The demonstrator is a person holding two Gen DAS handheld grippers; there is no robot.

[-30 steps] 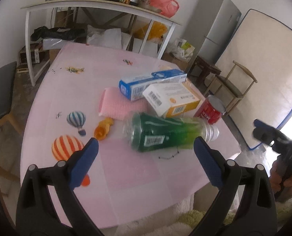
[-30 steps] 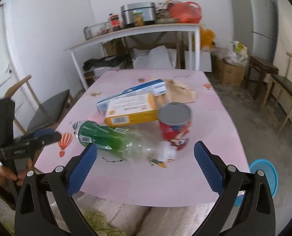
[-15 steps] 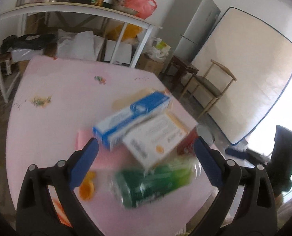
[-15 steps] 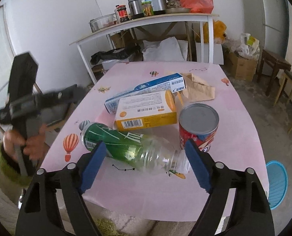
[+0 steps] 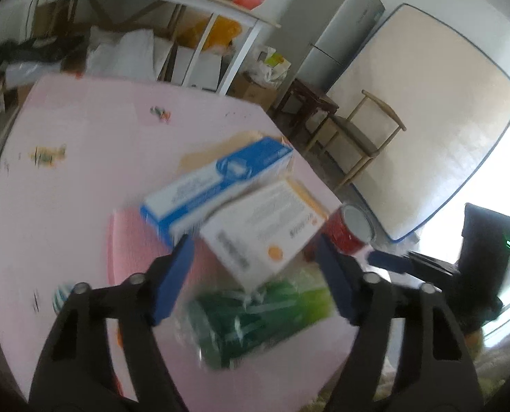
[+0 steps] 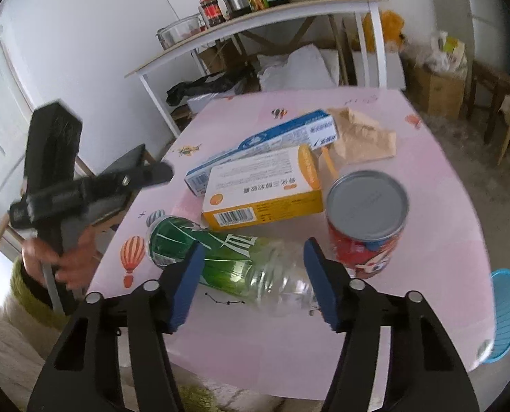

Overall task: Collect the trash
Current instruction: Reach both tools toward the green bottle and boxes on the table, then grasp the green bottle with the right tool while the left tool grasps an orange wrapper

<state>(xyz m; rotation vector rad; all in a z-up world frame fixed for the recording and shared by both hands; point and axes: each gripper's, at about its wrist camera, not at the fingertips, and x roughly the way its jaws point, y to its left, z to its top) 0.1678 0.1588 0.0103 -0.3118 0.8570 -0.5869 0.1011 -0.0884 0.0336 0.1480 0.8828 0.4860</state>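
Note:
Trash lies on a pink table (image 5: pixel 83 137) (image 6: pixel 426 274): a green plastic bottle (image 5: pixel 255 319) (image 6: pixel 220 250) on its side, a white and orange box (image 5: pixel 265 226) (image 6: pixel 261 192), a blue and white box (image 5: pixel 217 185) (image 6: pixel 265 140), a red can (image 5: pixel 347 226) (image 6: pixel 364 219) and a brown paper bag (image 6: pixel 361 134). My left gripper (image 5: pixel 253 274) hovers over the white and orange box and the bottle, jaws closing, pads touching nothing. My right gripper (image 6: pixel 253 281) hangs over the bottle's clear end, jaws closing, pads apart from it.
A pink cloth (image 5: pixel 131 240) lies left of the boxes. A hand (image 6: pixel 59 264) holds the left gripper at the table's left edge. A blue basket (image 6: pixel 507 312) sits on the floor at right. Behind stand a white shelf table (image 6: pixel 255 24), a chair (image 5: pixel 364 130) and a fridge (image 5: pixel 330 27).
Both grippers have come in closer over the trash pile and their jaws have narrowed. The left view has swung from the bottle toward the boxes.

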